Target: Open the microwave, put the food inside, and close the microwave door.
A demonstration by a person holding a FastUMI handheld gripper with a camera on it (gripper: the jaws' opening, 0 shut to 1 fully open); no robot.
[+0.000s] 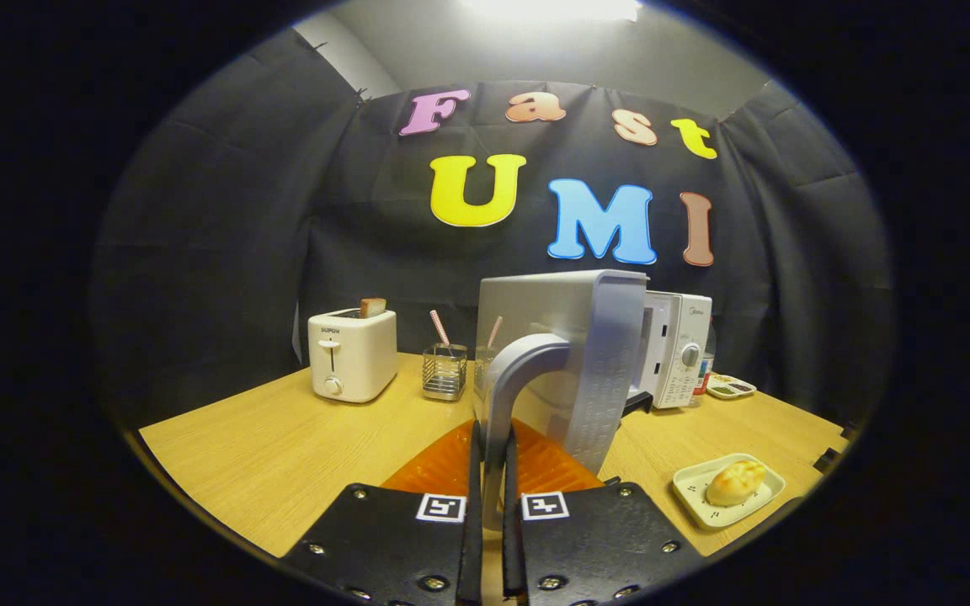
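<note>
The white microwave [675,348] stands at the back right of the wooden table [283,446]. Its grey door [573,328] is swung out toward me, edge-on. The door's curved handle [517,370] runs down between my fingers, and my gripper [492,442] is shut on it. A bread roll [735,481] lies on a small pale plate [695,497] to the right of my fingers, in front of the microwave. The door hides the inside of the oven.
A white toaster [352,353] with a slice of toast [372,306] stands at the back left. Beside it is a wire holder [445,371] with striped straws. A small tray [731,387] and a bottle [708,353] sit right of the microwave.
</note>
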